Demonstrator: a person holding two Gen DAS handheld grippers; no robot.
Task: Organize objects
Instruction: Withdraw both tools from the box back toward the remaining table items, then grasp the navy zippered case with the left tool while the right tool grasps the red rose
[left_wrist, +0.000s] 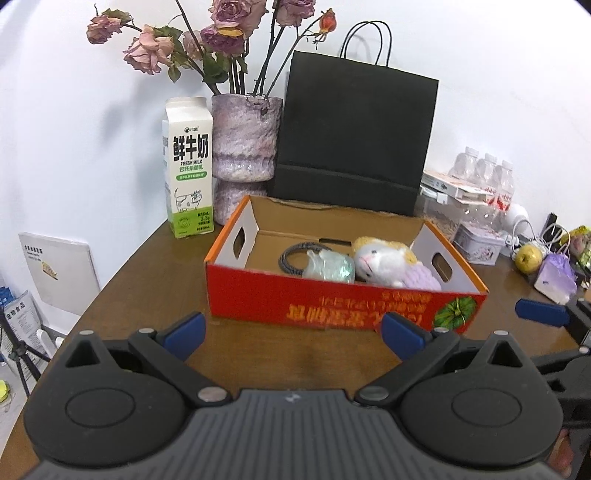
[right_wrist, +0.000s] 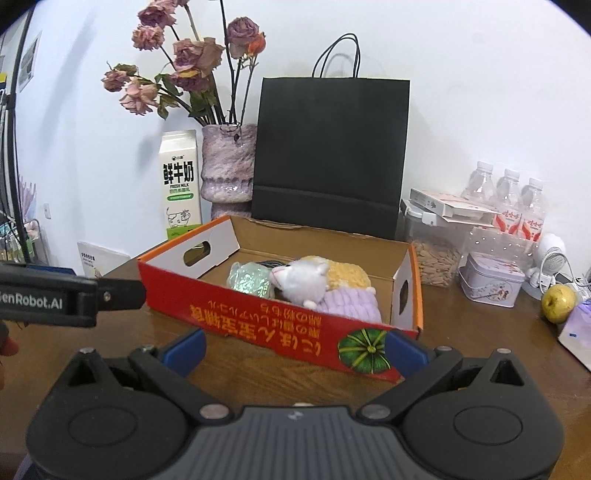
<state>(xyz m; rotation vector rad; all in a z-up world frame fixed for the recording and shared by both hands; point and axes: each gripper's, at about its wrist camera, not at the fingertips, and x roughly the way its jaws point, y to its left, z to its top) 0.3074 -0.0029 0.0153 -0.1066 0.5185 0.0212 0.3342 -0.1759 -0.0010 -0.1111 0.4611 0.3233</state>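
Observation:
A red and orange cardboard box (left_wrist: 258, 295) (right_wrist: 258, 325) stands open on the brown table. Inside lie a white and yellow plush toy (left_wrist: 384, 260) (right_wrist: 314, 280) with a purple knit part, a shiny pale green bundle (left_wrist: 328, 267) (right_wrist: 249, 280) and a dark coiled cable (left_wrist: 295, 254). My left gripper (left_wrist: 293, 334) is open just in front of the box, nothing between its blue pads. My right gripper (right_wrist: 295, 349) is open too, low before the box's near right corner. The left gripper's body (right_wrist: 55, 299) shows at the left of the right wrist view.
Behind the box stand a milk carton (left_wrist: 188, 166), a vase of dried roses (left_wrist: 243, 140) and a black paper bag (left_wrist: 354, 133). To the right are water bottles (right_wrist: 517, 199), a seed jar (right_wrist: 436, 254), a tin (right_wrist: 491, 282), a yellow-green fruit (right_wrist: 557, 302) and a purple bag (left_wrist: 556, 275).

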